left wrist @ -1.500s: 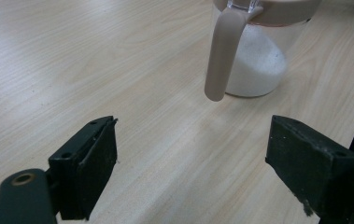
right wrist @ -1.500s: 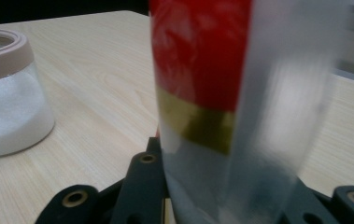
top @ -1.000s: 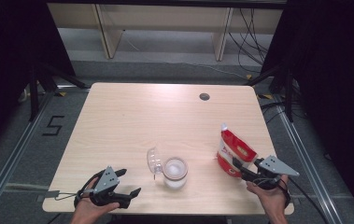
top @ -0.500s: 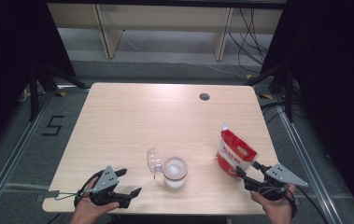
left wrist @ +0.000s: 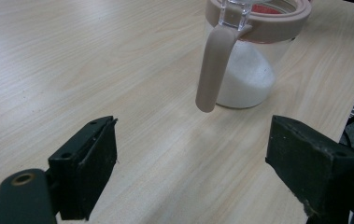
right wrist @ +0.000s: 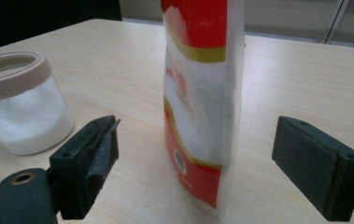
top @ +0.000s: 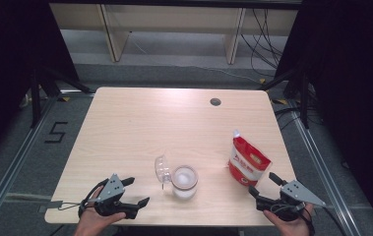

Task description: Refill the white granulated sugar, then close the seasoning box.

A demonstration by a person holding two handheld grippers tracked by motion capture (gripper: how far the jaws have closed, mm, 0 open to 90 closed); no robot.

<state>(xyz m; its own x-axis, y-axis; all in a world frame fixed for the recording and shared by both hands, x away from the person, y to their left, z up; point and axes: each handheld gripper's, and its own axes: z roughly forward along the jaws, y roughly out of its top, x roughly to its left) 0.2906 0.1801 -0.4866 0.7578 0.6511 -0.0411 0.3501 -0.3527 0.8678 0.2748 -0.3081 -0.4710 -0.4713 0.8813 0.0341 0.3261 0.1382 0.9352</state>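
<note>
So the right gripper (top: 266,184) has just been opening its fingers, and it has backed off toward the near right corner of the pale wooden worktop (top: 139,128). A second ago it was right up against the red and white stand-up plastic pouch (top: 247,160); now the pouch stands on its own, upright, just beyond the gripper and clear of it. In the right gripper view the fingers are spread about as wide as they go, with the pouch (right wrist: 201,107) framed between them farther out and nothing touching either pad, so it's been let go. To the left of the pouch sits the clear round jar with the beige rim (top: 184,181), partly full of white granules, sugar or salt I'd guess, with its clear lid (top: 161,169) flipped open on the far left side. The jar hasn't budged over the last second. The left gripper (top: 136,191) rests at the near left edge, hasn't moved either, and its fingers are wide open around nothing; its own view looks at the jar (left wrist: 251,56) and the beige clasp (left wrist: 214,65) hanging down its side. My read: the pouch part is finished and it's been parked, so what's left is probably closing that lid, which the left gripper is best placed for.
</note>
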